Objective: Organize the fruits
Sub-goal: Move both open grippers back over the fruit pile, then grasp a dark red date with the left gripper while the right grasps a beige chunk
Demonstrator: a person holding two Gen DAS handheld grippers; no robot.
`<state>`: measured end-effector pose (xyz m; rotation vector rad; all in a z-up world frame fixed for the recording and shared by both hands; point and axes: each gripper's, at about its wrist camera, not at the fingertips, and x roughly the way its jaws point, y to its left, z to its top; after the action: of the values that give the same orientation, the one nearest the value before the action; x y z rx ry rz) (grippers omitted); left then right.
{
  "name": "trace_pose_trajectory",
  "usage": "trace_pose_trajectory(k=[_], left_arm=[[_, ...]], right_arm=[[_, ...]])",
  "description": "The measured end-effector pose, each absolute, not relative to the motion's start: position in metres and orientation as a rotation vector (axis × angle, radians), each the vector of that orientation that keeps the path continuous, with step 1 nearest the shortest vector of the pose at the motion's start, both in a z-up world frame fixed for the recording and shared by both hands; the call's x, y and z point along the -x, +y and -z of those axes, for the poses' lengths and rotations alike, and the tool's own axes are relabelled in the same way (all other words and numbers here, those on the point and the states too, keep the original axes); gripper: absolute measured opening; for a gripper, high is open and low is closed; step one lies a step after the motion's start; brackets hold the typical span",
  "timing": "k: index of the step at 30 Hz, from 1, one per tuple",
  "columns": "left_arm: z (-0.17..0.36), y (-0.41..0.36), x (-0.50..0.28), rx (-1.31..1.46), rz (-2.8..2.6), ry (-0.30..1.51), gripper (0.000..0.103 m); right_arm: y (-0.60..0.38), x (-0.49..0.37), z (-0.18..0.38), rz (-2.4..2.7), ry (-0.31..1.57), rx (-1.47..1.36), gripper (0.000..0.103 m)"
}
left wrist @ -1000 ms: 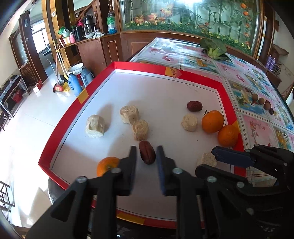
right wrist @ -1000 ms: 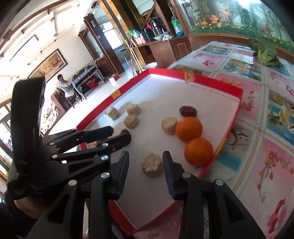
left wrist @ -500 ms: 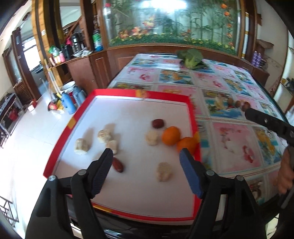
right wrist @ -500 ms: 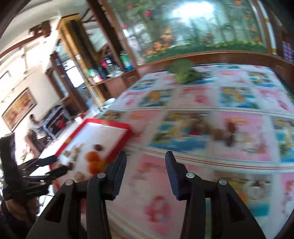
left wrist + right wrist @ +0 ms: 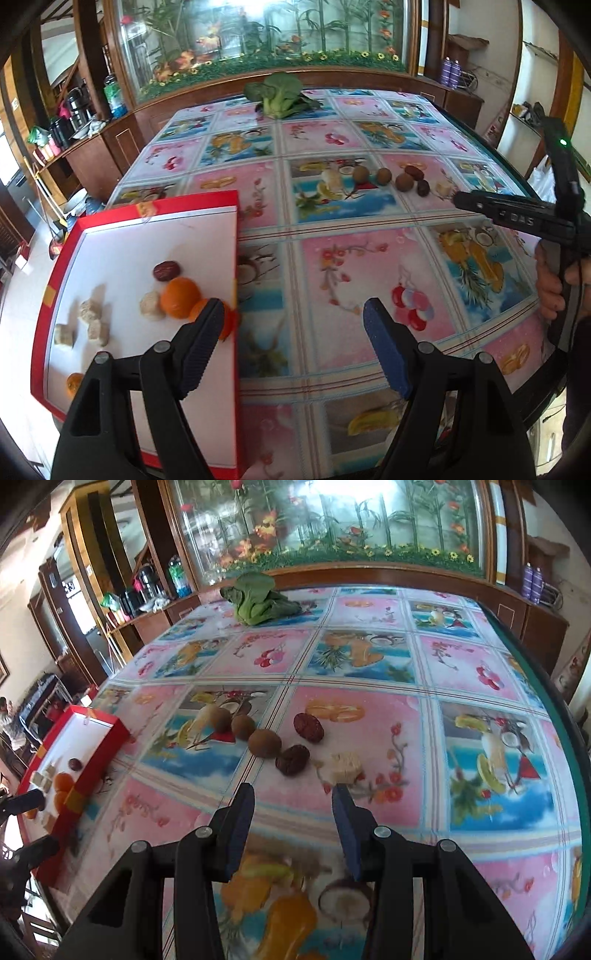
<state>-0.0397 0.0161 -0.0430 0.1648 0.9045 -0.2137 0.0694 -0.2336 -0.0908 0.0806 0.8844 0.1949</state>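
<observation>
A red-rimmed white tray [image 5: 147, 214] lies at the table's left edge, holding oranges [image 5: 180, 297], a red date [image 5: 167, 270] and several beige chunks [image 5: 90, 310]. On the tablecloth lie three brown round fruits [image 5: 263, 743], two red dates [image 5: 308, 726] and a beige chunk [image 5: 345, 765]. My left gripper [image 5: 293, 325] is open and empty above the tray's right edge. My right gripper [image 5: 291, 808] is open and empty, just short of the loose fruits; it also shows in the left wrist view [image 5: 517, 218].
A green leafy vegetable [image 5: 279, 96] lies at the far side of the table. The tray also shows in the right wrist view [image 5: 79, 738] at far left. A wooden cabinet with a glass mural stands behind the table.
The left gripper opened, let go of the date in the tray and pulled back to the right. The right gripper swung from the tray to the loose fruits on the tablecloth.
</observation>
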Motion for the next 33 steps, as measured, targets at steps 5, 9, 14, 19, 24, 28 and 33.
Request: trace_pose_trajectory(k=[5,9,14,19,24,28,33], left_arm=[[0.044,0.004,0.023,-0.171,0.234,0.922,0.078],[0.046,-0.006,0.011,-0.155,0.261,0.940,0.078],[0.054,-0.036,-0.009,-0.156,0.323,0.963,0.078],[0.064,-0.075,-0.031,-0.204,0.407,0.959,0.078],[0.071,-0.089,-0.043,-0.188,0.456,0.979,0.068],[0.074,-0.101,-0.050,-0.200,0.482,0.980,0.055],[0.080,-0.117,-0.063,-0.203,0.532,1.002,0.046]], right_arm=[[-0.249,-0.072,0.090,-0.183,0.843,-0.109,0.043],[-0.274,-0.066,0.083,-0.202,0.814,-0.158,0.043],[-0.305,-0.080,0.086,-0.159,0.837,-0.292,0.043],[-0.279,-0.085,0.094,-0.196,0.871,-0.197,0.043],[-0.267,-0.093,0.100,-0.145,0.878,-0.124,0.039],[-0.270,-0.096,0.101,-0.135,0.875,-0.139,0.024],[-0.281,-0.094,0.095,-0.100,0.858,-0.180,0.023]])
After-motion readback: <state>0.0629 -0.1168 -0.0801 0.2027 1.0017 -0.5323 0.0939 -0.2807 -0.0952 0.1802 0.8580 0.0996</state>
